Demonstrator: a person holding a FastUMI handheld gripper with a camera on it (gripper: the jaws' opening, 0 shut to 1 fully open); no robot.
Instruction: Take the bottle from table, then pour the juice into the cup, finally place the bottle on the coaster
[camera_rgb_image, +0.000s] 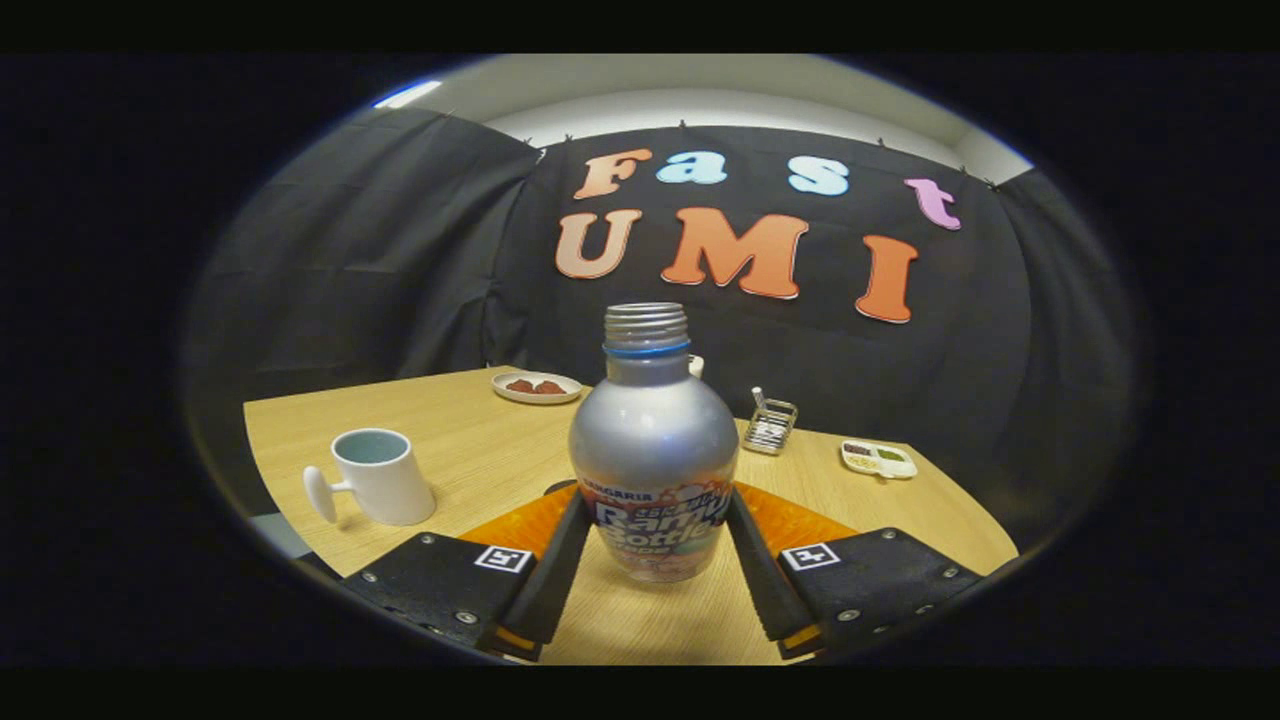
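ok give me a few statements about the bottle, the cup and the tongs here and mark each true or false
1. The bottle stands upright between the fingers of the tongs. True.
2. The bottle has its cap on. False: its threaded neck is bare and open.
3. The white cup lies on its side. False: it stands upright on the table, mouth up.
4. An orange coaster shows behind the bottle's base. True.
5. The small plate beyond the bottle holds nothing. False: reddish pieces lie on it.

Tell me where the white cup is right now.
In the gripper view, the white cup stands upright on the wooden table, left of the bottle held between the gripper fingers.
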